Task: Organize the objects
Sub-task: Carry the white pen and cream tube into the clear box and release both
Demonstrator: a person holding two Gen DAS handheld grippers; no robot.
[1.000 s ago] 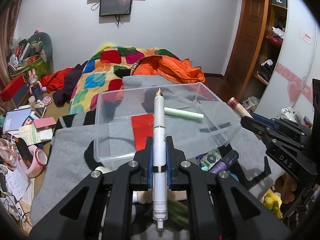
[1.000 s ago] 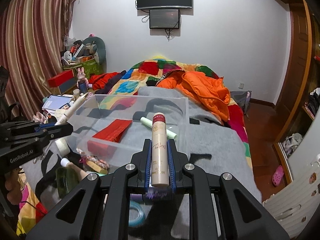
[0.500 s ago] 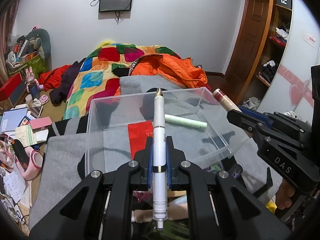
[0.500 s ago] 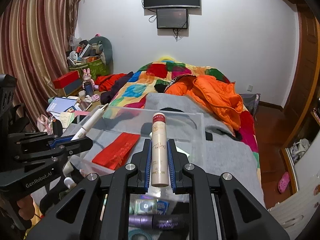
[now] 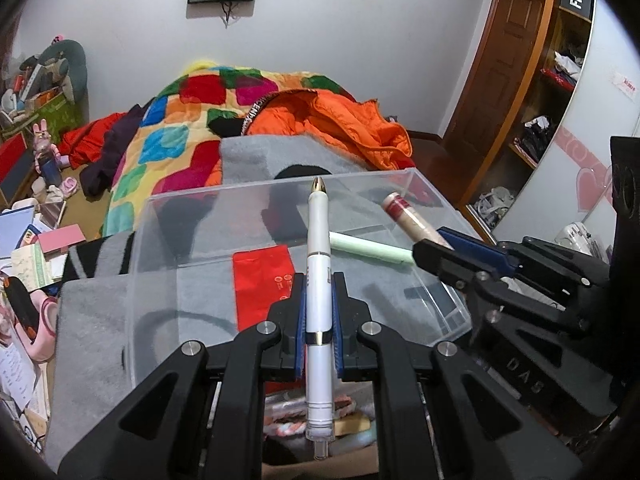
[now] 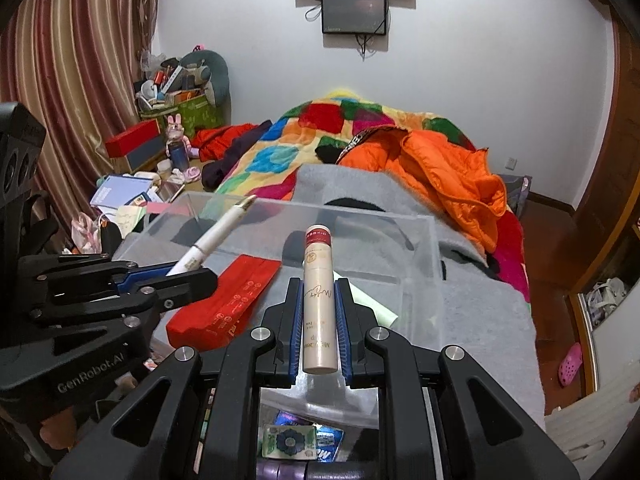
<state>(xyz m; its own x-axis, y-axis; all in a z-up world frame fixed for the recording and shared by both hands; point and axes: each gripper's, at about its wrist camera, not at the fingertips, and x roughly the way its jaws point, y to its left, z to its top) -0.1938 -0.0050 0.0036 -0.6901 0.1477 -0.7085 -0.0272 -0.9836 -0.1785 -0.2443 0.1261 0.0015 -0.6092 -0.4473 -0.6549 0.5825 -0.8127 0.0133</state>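
We see left gripper clamped on white pen, gold tip pointing forward above clear box. Right gripper clamped on beige tube (red band at top), above box's near edge. Red pouch and pale green stick lie on box floor. Since half second ago both grippers came further over box, and closer together.

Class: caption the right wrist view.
Right gripper holding tube over clear box; left gripper brings pen.
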